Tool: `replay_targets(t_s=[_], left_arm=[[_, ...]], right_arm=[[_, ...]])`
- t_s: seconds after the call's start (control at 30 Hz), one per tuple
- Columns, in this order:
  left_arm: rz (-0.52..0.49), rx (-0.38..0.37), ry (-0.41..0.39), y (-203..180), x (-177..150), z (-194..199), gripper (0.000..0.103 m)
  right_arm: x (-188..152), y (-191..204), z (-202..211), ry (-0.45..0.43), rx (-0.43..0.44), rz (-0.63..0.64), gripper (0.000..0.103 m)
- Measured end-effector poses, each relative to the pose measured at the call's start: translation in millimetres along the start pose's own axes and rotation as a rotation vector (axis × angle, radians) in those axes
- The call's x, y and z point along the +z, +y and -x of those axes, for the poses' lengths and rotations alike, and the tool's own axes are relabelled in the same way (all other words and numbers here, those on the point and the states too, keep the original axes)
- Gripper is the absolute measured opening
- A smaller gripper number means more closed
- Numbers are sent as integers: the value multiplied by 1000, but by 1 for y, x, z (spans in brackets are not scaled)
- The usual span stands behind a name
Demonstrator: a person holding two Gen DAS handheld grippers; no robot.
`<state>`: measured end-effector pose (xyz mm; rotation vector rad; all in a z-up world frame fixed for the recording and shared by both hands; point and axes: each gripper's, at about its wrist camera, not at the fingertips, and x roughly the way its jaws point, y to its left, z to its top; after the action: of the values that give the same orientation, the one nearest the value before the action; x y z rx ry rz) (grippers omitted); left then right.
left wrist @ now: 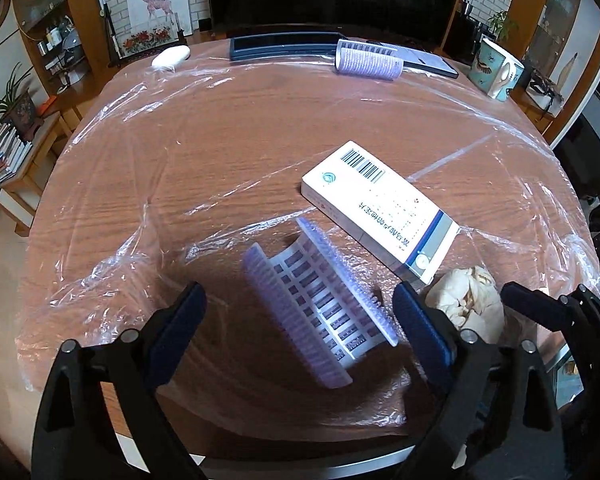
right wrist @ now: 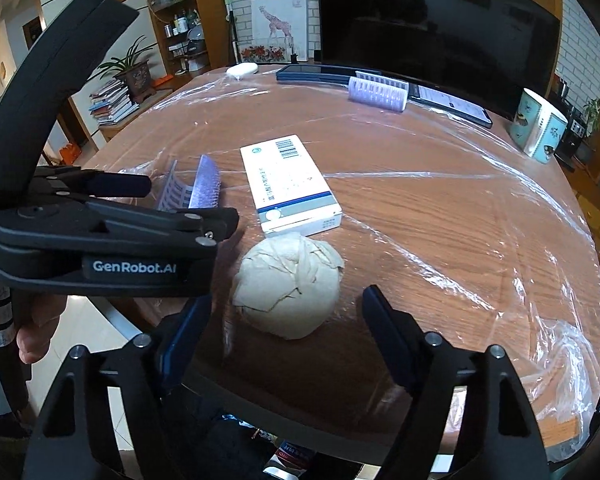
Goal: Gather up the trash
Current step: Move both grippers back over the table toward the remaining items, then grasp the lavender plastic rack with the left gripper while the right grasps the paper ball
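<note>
Your left gripper stands spread wide, its pads either side of the curled purple blister sheet without touching it. Your right gripper is also apart, the crumpled paper ball between its fingers, untouched. Just beyond the ball lies the white medicine box, barcode at its far end. The left tool's side reads "GenRobot.AI".

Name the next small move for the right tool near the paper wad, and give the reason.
Probably lower the right tool a little further and close it on the crumpled paper wad. The wad sits on the plastic-covered table roughly centred between the tool's open fingers, with gaps on both sides, so nothing is gripped yet. The medicine box lies just beyond it, so keep the approach short.
</note>
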<state>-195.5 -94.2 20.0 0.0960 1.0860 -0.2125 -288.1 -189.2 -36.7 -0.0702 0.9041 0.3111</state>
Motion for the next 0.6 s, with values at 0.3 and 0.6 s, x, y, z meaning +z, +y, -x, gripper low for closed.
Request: replay_targets(t_s=[0.3, 0.6], left_arm=[[-50, 7, 8, -8, -1, -6, 78], [-66, 7, -12, -6, -1, -5, 57]], right_arm=[[-4, -1, -3, 5, 11, -21, 60], [-4, -6, -2, -8, 17, -37, 49]])
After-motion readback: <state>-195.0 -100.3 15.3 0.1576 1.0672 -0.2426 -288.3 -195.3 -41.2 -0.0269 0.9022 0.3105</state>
